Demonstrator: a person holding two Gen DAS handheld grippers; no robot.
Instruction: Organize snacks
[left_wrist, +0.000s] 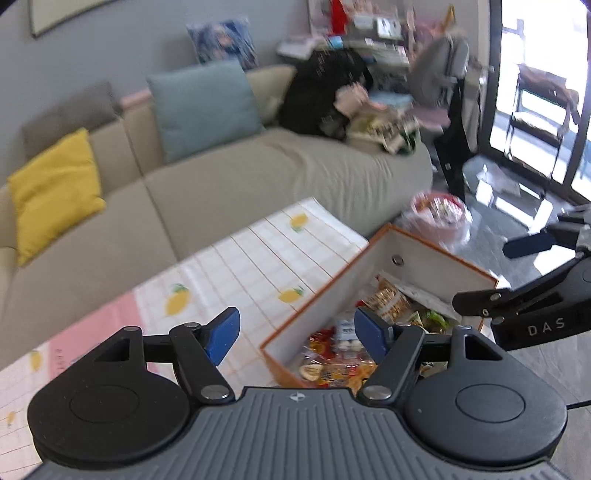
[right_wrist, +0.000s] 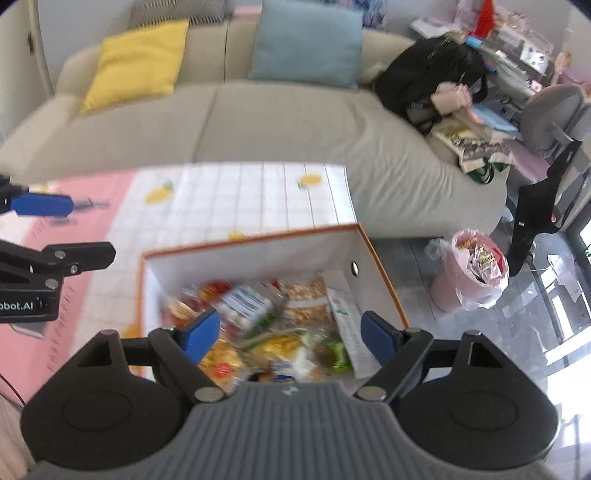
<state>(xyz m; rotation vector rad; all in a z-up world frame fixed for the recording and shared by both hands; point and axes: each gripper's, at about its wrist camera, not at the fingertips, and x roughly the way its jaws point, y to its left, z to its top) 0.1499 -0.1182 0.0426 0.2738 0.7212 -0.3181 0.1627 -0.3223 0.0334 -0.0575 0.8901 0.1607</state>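
Note:
A white box with an orange rim (left_wrist: 436, 262) (right_wrist: 258, 254) stands on the table's right end, filled with several snack packets (left_wrist: 332, 362) (right_wrist: 266, 325). My left gripper (left_wrist: 295, 334) is open and empty, above the box's left wall. My right gripper (right_wrist: 290, 334) is open and empty, above the snacks in the box. The right gripper also shows at the right edge of the left wrist view (left_wrist: 517, 273), and the left gripper shows at the left edge of the right wrist view (right_wrist: 55, 232).
The table carries a lemon-print white and pink cloth (left_wrist: 229, 273) (right_wrist: 229, 199). A beige sofa (left_wrist: 236, 184) (right_wrist: 280, 125) with yellow and blue cushions and a black bag stands behind. A pink bin with a plastic bag (left_wrist: 439, 218) (right_wrist: 472, 269) stands on the floor to the right.

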